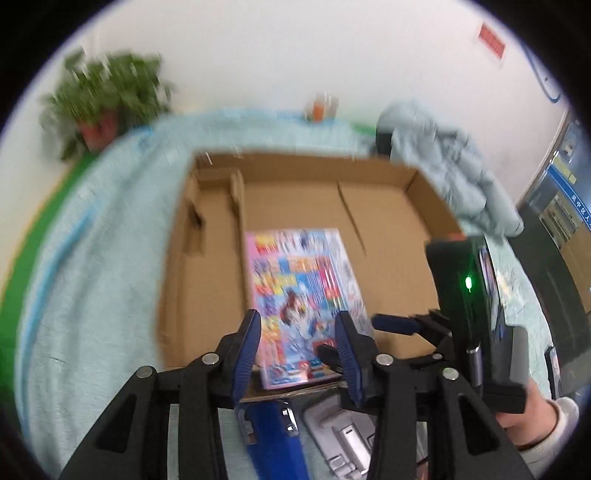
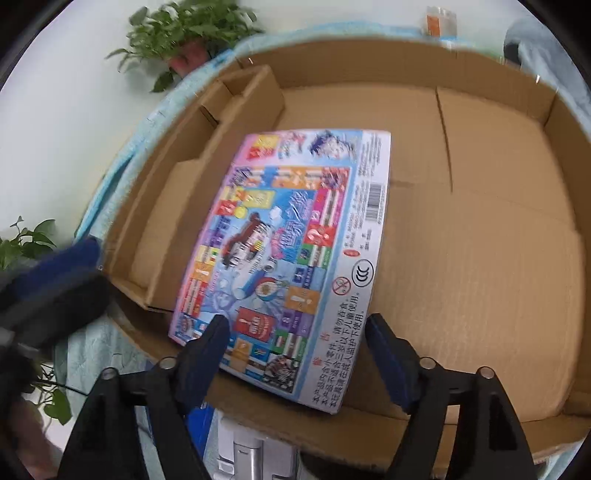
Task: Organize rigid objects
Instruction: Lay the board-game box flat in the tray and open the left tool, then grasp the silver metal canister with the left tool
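**Cardboard tray with one game box inside**

Cardboard tray [image 2: 480, 258] is filling most of the right wrist frame, lying on a pale blue cloth [image 1: 103, 258]. Colourful game box [image 2: 291, 251] is lying flat inside it, left of centre, beside the cardboard divider [image 2: 255, 96]. Right gripper [image 2: 295, 332] is hovering above the box's near edge, fingers spread and grasping nothing. Left gripper [image 1: 299, 332] is hanging partly parted, empty. Potted plant [image 2: 188, 33] is sitting at upper left.
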Tool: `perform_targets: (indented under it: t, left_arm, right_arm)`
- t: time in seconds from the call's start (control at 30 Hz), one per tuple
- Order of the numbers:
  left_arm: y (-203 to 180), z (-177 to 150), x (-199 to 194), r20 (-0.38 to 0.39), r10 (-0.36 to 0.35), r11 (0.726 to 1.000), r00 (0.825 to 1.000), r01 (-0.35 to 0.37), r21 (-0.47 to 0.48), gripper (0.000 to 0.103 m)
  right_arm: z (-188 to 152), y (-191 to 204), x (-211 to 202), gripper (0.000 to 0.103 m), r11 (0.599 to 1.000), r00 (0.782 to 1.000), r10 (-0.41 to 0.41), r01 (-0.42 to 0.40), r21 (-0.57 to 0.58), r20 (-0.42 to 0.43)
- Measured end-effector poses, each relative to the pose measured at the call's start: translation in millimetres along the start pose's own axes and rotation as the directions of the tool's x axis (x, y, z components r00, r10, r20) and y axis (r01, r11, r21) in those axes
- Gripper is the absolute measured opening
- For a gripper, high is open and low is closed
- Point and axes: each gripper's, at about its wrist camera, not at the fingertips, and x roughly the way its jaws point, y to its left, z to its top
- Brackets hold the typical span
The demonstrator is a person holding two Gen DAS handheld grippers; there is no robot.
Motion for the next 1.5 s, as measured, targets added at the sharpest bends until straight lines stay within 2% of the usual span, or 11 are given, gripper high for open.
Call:
perform_targets:
  t: [0.07,0.1,0.23,0.37,0.53,0.83,1.0,1.13,1.2,1.27,1.5]
  left_arm:
    - [1,-1,-35,0.09,0.035,0.999,0.995,-0.037,0.025,0.053]
    - [2,-2,-51,0.137,0.058,0.997,0.989,-0.064,0.033,0.074]
    - [-7,-19,-121,0.418,0.178,0.976,0.891,-0.215,0.044,0.093]
    - [-25,-49,-151,0.533,0.211,0.956,0.819,-0.288,0.063,0.103]
    - [-45,-89,-154,0.474,0.124,0.977,0.872,-0.19,0.093,0.103]
    - [-65,-131,-138,0.357,0.116,0.992,0.927,-0.126,0.005,0.102]
    - [-74,-142,-125,0.262,0.035,0.999,0.964,-0.038,0.008,0.01]
    - [-86,-148,-121,0.265,0.047,0.999,0.963,-0.052,0.012,0.027]
    - [-91,-148,-118,0.253,0.054,0.998,0.966,-0.062,0.022,0.099]
    - [-92,-149,-118,0.275,0.05,0.999,0.96,-0.052,-0.001,0.103]
    - [-82,-137,-89,0.147,-0.047,0.997,0.988,0.056,-0.056,0.103]
  right_arm:
    - [-8,6,-26,0.1,1.0,0.995,-0.022,0.023,-0.017,0.094]
    - [-14,10,-40,0.102,0.999,0.989,-0.042,0.044,-0.015,0.144]
    - [-51,17,-105,0.103,0.984,0.933,-0.177,0.176,0.031,0.313]
    - [-105,29,-151,0.103,0.962,0.883,-0.269,0.265,0.064,0.386]
    - [-196,42,-200,0.103,0.946,0.836,-0.315,0.316,0.075,0.449]
    - [-288,51,-236,0.102,0.947,0.825,-0.311,0.313,0.076,0.472]
    - [-310,51,-240,0.101,0.946,0.823,-0.311,0.315,0.075,0.475]
    - [-318,48,-243,0.081,0.943,0.817,-0.319,0.326,0.072,0.48]
    - [-319,43,-244,0.084,0.952,0.829,-0.294,0.298,0.069,0.476]
    - [-320,39,-244,0.103,0.958,0.834,-0.278,0.277,0.075,0.476]
    - [-317,27,-240,0.103,0.964,0.84,-0.257,0.256,0.069,0.478]
